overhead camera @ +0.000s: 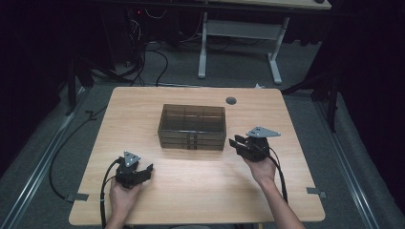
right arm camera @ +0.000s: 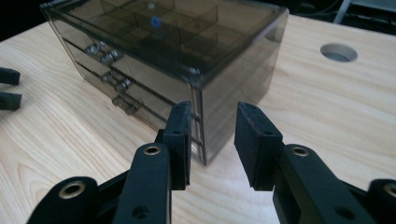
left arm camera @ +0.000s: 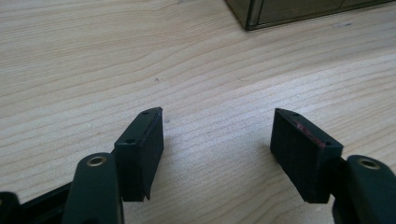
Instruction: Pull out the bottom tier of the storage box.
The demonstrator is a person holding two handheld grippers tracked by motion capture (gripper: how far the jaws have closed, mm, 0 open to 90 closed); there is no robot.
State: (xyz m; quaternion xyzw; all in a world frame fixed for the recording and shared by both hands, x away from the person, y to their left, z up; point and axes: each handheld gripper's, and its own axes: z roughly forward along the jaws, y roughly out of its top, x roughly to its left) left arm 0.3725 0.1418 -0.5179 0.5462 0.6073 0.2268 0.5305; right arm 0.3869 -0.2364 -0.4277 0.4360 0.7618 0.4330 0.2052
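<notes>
A smoky see-through drawer box (overhead camera: pixel 192 126) stands in the middle of the wooden table (overhead camera: pixel 143 102). It has three drawers with small metal knobs (right arm camera: pixel 114 84) on the front. My right gripper (overhead camera: pixel 235 142) hovers just right of the box, lifted off the table. Its jaws (right arm camera: pixel 213 135) stand apart in front of the box's (right arm camera: pixel 163 56) front right corner, with nothing between them. My left gripper (overhead camera: pixel 148 169) rests low at the front left, away from the box. It is open (left arm camera: pixel 217 140) over bare wood, and a corner of the box (left arm camera: pixel 289 11) lies ahead of it.
A round cable hole (overhead camera: pixel 231 100) sits in the table behind the box to the right. Black cables trail from both grippers over the front edge. A white desk frame (overhead camera: pixel 239 43) stands on the floor beyond the table.
</notes>
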